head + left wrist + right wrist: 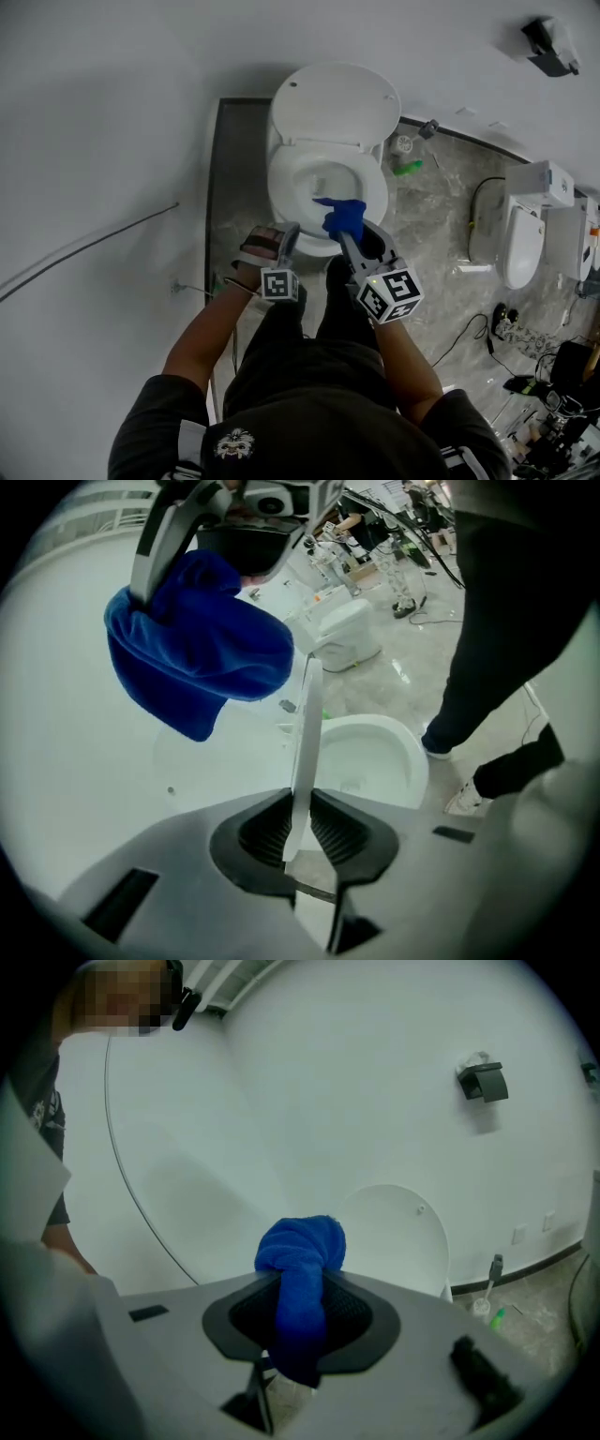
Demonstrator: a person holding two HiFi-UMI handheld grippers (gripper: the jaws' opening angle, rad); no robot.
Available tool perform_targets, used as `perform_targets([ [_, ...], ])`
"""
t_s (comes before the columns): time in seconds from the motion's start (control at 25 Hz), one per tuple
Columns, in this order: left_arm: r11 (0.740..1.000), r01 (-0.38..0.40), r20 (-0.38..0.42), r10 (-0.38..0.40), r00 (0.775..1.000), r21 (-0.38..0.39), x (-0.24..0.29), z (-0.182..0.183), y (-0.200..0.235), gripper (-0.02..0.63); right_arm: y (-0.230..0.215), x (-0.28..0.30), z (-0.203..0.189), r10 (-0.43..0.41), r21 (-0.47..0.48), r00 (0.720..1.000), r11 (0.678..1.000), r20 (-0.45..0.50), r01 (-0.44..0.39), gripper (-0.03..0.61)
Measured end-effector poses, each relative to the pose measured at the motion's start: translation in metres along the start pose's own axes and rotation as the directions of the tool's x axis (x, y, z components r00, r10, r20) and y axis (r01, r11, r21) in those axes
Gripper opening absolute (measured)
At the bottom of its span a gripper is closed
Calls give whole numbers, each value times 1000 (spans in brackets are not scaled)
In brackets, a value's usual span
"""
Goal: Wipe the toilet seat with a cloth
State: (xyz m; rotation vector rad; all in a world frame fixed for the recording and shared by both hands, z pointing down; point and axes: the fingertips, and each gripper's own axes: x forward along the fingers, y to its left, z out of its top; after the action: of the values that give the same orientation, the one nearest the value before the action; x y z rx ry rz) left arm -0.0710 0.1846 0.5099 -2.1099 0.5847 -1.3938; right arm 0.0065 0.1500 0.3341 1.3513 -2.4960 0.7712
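Blue cloth (342,217) sits bunched in the right gripper (352,242), clamped tight, over the near rim of the toilet (281,159), ready to wipe. The left gripper (287,234), jaws narrow, pinches the seat (307,733) edge at near left, likely steadying it.

Both forearms reach forward and down. Left gripper (288,234): jaws nearly together, pinching seat (307,733) (thin white edge). Right gripper (349,236): clamped on cloth (302,1269).

Cloth (343,217): blue plush terry, matt. Toilet seat (375,185): white plastic, smooth and glossy. Floor (441,225), right: grey marbled stone look, polished.
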Motion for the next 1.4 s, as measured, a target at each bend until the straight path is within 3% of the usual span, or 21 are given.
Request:
perform_targets([
  [0.2,994,50,-3,-50,999,97,3,-9,-64,66,-7,0,-50,-37,12,997,999,-71,38,97],
  [0.64,985,81,-33,-77,996,154,44,-32,-173,224,-56,31,-170,-37,62,982,997,-183,49,97],
  [0.88,976,106,-92,-90,992,188,76,-49,-218,249,-66,35,-221,-10,80,979,996,-205,27,97],
  [1.04,972,162,-145,-138,980,170,99,-60,-243,249,-69,39,-241,12,78,977,997,-211,4,97],
  [1.28,976,187,-170,-166,971,115,108,-59,-252,253,-74,47,-251,32,95,981,995,-193,-13,97],
  [1.4,978,210,-185,-203,961,17,102,-56,-250,253,-76,46,-249,43,104,981,994,-187,-23,97],
])
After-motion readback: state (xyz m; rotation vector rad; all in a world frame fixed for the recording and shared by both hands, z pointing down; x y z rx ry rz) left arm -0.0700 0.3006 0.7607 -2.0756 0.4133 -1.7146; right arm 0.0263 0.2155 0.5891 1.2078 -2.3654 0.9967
